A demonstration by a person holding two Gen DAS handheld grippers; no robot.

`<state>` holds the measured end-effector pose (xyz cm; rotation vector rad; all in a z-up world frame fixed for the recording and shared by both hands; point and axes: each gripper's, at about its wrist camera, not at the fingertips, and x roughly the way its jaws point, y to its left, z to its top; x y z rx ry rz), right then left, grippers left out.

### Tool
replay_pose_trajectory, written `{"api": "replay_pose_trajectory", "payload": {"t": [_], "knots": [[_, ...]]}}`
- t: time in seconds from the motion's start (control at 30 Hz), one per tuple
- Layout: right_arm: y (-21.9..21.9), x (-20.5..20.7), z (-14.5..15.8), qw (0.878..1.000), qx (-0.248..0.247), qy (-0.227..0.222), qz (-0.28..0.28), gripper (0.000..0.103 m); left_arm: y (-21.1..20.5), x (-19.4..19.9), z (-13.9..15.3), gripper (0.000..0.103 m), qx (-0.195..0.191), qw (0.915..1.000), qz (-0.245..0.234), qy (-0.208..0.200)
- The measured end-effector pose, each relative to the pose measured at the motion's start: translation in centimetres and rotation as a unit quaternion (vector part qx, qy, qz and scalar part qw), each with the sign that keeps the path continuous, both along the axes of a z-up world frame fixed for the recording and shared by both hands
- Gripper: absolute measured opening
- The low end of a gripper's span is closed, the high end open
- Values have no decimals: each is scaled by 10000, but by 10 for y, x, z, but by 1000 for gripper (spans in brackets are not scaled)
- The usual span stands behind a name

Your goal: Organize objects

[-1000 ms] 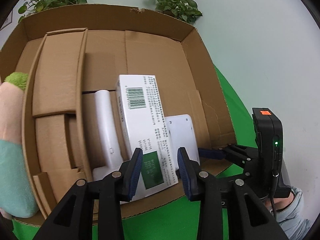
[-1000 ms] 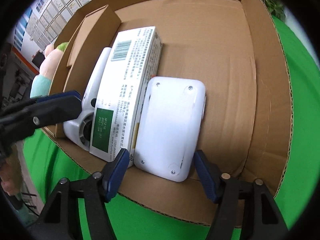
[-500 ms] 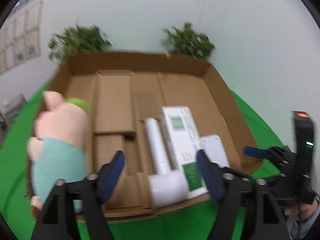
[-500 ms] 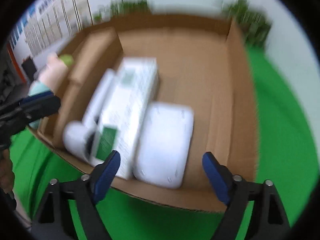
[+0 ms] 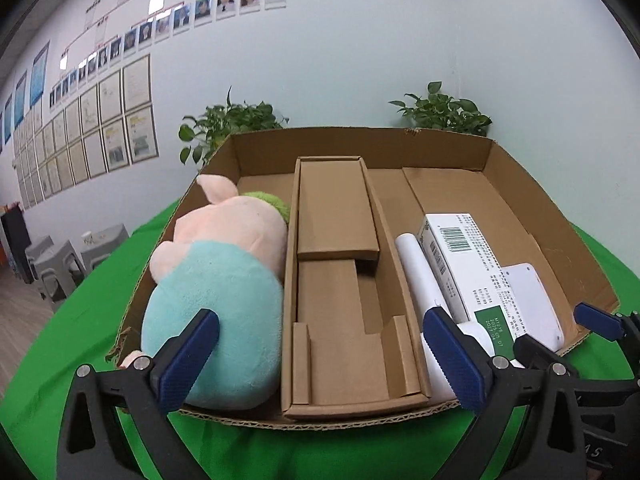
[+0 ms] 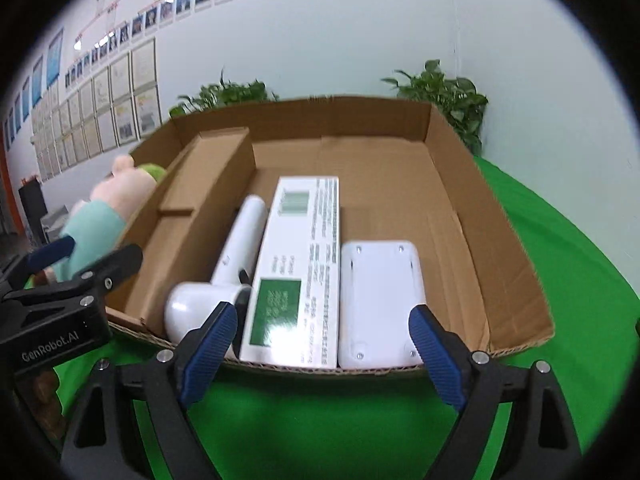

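Office: wall of staff photos (image 5: 208, 8)

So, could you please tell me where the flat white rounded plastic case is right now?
The flat white rounded plastic case lies in the brown cardboard tray's right compartment, at the near edge, directly right of the long white printed carton in the right wrist view.

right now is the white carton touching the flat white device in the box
Touching: in the right wrist view the carton and the device lie side by side, long edges pressed together, no gap.

On the green cloth (image 5: 72, 320) sits a brown cardboard tray (image 5: 520, 184) holding a pink plush toy (image 5: 224, 264) in turquoise, a white box (image 6: 300, 264) with green patches and barcode, and white devices (image 6: 380, 296).
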<state>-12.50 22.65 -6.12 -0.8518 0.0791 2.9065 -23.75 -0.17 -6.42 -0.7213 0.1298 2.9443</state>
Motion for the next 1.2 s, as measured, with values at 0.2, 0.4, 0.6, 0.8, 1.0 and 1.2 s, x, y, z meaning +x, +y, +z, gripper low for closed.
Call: {"api": "replay_pose_trajectory", "payload": {"t": [0.2, 0.4, 0.6, 0.8, 1.0, 1.2], "knots": [[-6, -2, -10, 9995, 290, -58, -65, 88, 5, -1, -10, 103, -178, 9995, 110, 225], [-6, -7, -14, 9993, 299, -153, -168, 93, 9, -7, -10, 103, -317, 9991, 201, 173], [-5, -9, -15, 9993, 266, -198, -196, 94, 10, -9, -11, 103, -337, 9991, 216, 168], [-4, -9, -15, 9992, 270, -205, -196, 95, 11, -10, -12, 103, -365, 9989, 230, 159], [-3, -9, -16, 9992, 267, -206, -194, 95, 11, -11, -14, 103, -393, 9988, 243, 159], [-2, -9, -16, 9993, 248, -202, -166, 96, 11, -11, -15, 103, -378, 9989, 231, 164]]}}
